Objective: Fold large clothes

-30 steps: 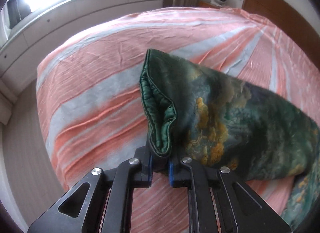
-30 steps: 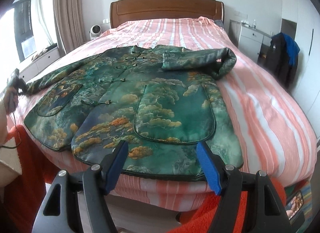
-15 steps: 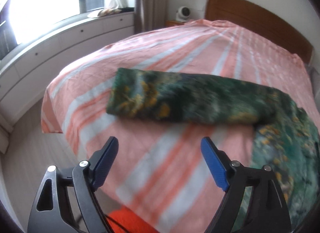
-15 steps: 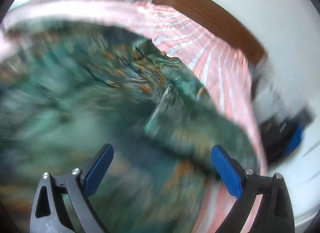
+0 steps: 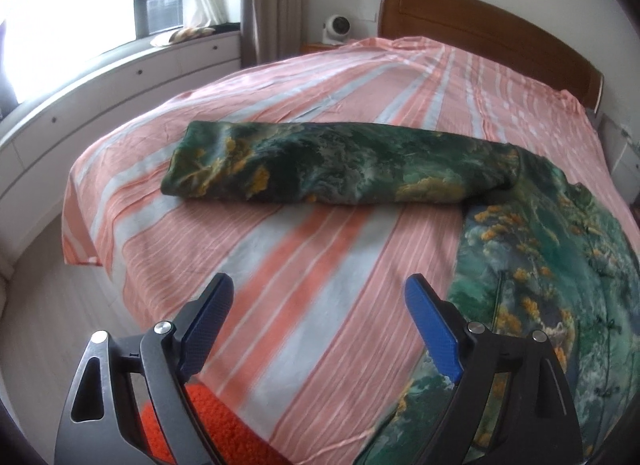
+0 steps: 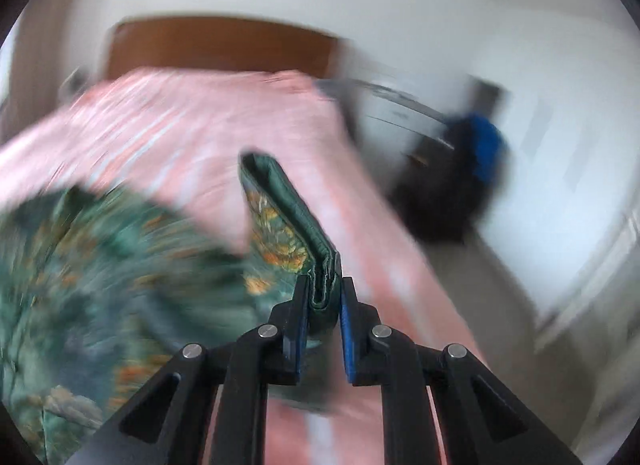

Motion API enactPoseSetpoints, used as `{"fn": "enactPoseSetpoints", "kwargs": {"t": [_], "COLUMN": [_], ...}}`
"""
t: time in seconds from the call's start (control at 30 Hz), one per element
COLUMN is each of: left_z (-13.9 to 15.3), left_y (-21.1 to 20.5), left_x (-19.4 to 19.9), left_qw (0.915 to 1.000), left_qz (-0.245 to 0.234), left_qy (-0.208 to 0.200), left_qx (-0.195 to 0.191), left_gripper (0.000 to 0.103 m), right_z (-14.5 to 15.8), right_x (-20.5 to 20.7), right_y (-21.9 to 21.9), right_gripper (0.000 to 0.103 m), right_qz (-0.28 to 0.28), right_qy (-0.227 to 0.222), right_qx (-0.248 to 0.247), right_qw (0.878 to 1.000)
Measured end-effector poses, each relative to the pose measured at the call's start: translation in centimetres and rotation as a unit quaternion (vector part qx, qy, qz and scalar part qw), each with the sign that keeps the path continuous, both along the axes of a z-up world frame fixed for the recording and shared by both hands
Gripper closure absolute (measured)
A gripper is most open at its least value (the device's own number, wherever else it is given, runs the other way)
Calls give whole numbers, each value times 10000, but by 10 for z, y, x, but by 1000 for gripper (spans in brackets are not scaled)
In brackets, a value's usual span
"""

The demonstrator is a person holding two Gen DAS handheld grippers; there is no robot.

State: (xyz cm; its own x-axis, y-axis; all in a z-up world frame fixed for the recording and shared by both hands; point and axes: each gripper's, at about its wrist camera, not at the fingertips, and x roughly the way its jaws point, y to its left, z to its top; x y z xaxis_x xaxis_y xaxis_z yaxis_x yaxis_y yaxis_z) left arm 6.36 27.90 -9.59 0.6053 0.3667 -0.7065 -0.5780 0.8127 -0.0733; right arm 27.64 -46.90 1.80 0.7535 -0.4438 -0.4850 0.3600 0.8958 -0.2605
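Green patterned jacket [image 5: 540, 265] spread on the striped bed [image 5: 320, 265], one sleeve [image 5: 320, 161] stretched flat across the sheet toward the window side, body lying at the right edge of the left wrist view. Left tool [image 5: 316, 325] hanging over bare sheet near the foot of the bed, blue pads wide apart with nothing between them, well clear of the sleeve. Right tool [image 6: 324, 305] clamped hard on a folded green edge [image 6: 288, 209], pads pressed to the cloth, the fabric rising in a narrow ridge out of the grip; heavy blur in that view, so probably the other sleeve's cuff, though hard to tell. Likely step in hand: carrying that gripped end across the jacket body for a fold. Risks from here: satin-looking, padded cloth sliding out of a narrow pinch under a fast swing, dropping the end short of the fold line; the weight of the lifted part dragging the whole jacket sideways across the sheet, spoiling the flat lay of the far sleeve; the sheet itself bunching if the body is pulled along. Nothing pinning the body down on the other side, so any hard tug goes straight into the garment. Headboard [image 5: 492, 37] and window ledge [image 5: 120, 77] well apart from the work.
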Motion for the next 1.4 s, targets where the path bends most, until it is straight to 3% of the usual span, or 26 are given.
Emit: {"fn": "enactPoseSetpoints", "kwargs": {"t": [0.1,0.17,0.27,0.37,0.43,0.47,0.5,0.53,0.63,0.7,0.73,0.83,0.9,1.03,1.17,1.4], "left_z": [-7,-11,-9,0,9,12,16,19,24,24,24,23,23,22,20,12], "left_y": [-1,-5,-13,-18,-18,-18,-18,-19,-26,-35,-39,-54,-64,-75,-83,-95], "left_x": [2,5,7,6,5,4,2,0,-1,2,3,4,3,3,1,-1], "left_qw": [10000,9999,9997,9996,9997,9997,9997,9996,9994,9995,9995,9991,9983,9968,9960,9937], "left_qz": [57,47,-44,-116,-121,-114,-95,-67,-33,-138,-189,-343,-482,-717,-810,-1091], "left_qy": [58,114,169,159,87,34,-46,-132,-262,-209,-193,-213,-272,-297,-381,-269], "left_qx": [-7,78,193,221,210,213,223,238,241,196,184,162,189,185,10,-2], "left_gripper": [14,14,14,14,12,8,5,3,3,3,3,3,3,3,3,0], "right_z": [-2,-24,-75,-118,-128,-124,-118,-109,-90,-76,-73,-74,-82,-99,-94,-102], "right_x": [-43,-61,-71,-76,-81,-89,-96,-107,-132,-146,-151,-174,-182,-197,-204,-195], "right_y": [-78,-124,-163,-174,-171,-163,-157,-144,-102,-57,-37,27,54,95,101,98], "right_gripper": [90,90,89,83,60,38,29,29,24,9,7,6,6,6,6,6], "right_qz": [-884,-1479,-1999,-2275,-2454,-2606,-2678,-2682,-2099,-1381,-1044,-111,229,515,472,463], "right_qy": [-142,-30,353,734,663,486,319,68,-412,-606,-662,-583,-490,-341,-581,-412], "right_qx": [402,748,1270,1718,1702,1565,1510,1495,1548,1519,1527,1427,1308,988,748,711], "right_qw": [9952,9862,9709,9557,9521,9514,9510,9517,9645,9768,9805,9880,9899,9932,9944,9955]}}
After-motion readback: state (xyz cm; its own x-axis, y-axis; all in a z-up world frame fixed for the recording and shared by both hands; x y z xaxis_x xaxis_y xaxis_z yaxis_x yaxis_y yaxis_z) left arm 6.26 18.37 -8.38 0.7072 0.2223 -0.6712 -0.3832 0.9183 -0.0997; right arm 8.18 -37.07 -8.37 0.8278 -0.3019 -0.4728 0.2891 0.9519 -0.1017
